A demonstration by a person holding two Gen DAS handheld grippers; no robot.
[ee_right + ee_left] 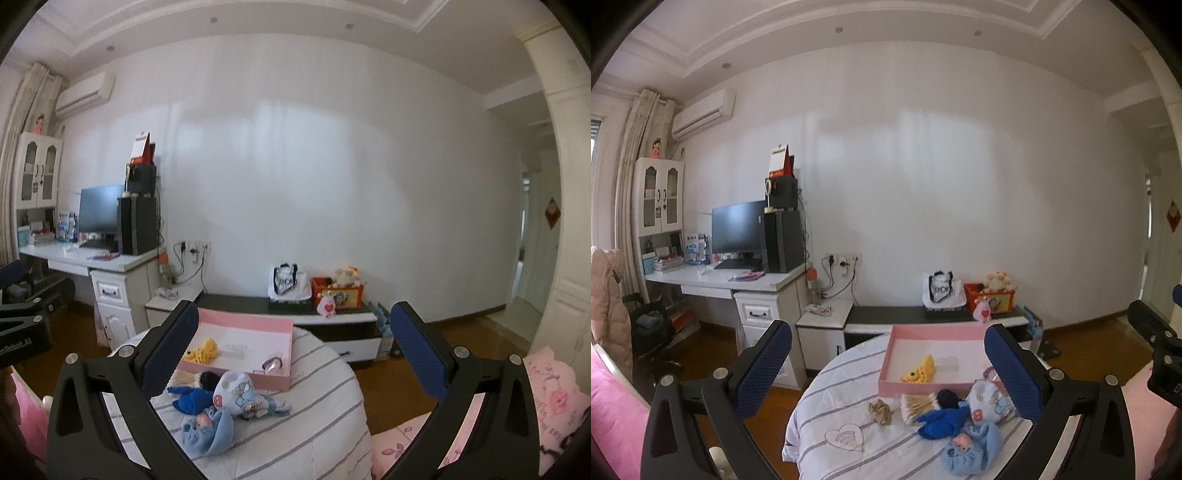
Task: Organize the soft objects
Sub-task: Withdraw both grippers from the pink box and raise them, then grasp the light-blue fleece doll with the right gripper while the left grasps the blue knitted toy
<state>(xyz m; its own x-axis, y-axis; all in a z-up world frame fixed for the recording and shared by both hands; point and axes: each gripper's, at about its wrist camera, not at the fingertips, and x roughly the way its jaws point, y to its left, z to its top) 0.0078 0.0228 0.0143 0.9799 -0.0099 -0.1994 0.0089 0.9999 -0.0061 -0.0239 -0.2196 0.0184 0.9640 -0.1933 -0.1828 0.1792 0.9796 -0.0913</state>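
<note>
Both our grippers up over the quilt, fingers spread wide, nothing in them

Ahead of our left gripper [888, 373] a flat pink tray [886, 369] holds a knitted yellow toy [919, 369]; nearer us lie a fuzzy blue plush [940, 419], a printed fabric pouch [988, 402] and a soft pale-blue doll [971, 446]. From our right gripper [295, 356] its left finger [166, 354] hides the tray's near corner. The tan bundle [918, 406] is too blurry to call.

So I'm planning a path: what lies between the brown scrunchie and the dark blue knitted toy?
A bundle of cotton swabs lies between the brown scrunchie and the dark blue knitted toy, seen in the left wrist view.
</note>
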